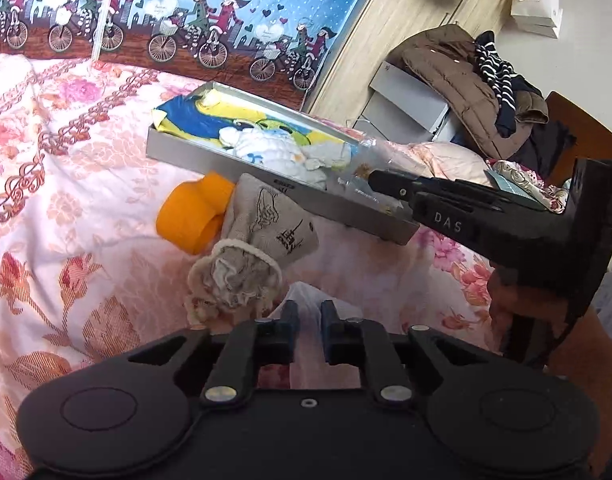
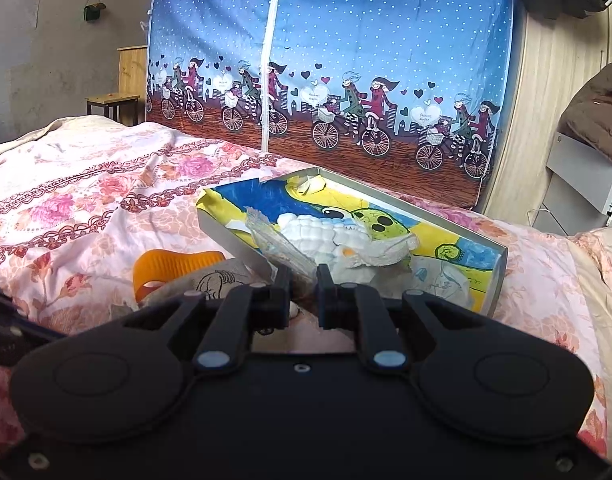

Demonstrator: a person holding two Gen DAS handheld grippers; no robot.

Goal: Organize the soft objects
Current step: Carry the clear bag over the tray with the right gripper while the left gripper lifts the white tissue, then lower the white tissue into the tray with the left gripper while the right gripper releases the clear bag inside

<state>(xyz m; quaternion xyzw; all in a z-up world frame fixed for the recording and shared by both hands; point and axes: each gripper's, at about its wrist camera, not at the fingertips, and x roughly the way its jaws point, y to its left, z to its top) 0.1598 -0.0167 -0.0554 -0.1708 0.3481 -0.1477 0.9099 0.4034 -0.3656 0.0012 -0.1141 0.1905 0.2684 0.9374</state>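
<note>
**Mia:** What sits in the grey box (image 2: 496, 276) on the bed (image 2: 85, 184) now?

**Ben:** A yellow and blue cloth (image 2: 386, 208) lies flat in it. A puffy white cloth (image 2: 326, 236) sits on top. So some soft things are put away.

**Mia:** What is left out?

**Ben:** A beige bag (image 1: 265, 236) with a drawstring lies on the bed, just beside the box. An orange thing (image 1: 193, 212) lies next to it, touching it. Those two look like they must go in next.

**Mia:** What do the tongs do?

**Ben:** The right tongs (image 1: 372, 178) are pressed together at the near edge of the box. They seem to pinch a clear crinkly wrapper (image 1: 366, 160) there. The left tongs (image 1: 308, 312) are pressed together too, low over the bed near the bag. Something pale shows between them, but it is hard to tell if they pinch it.

**Mia:** So is the job half done?

**Ben:** About that, it seems. Two things are in, two are out.
</note>
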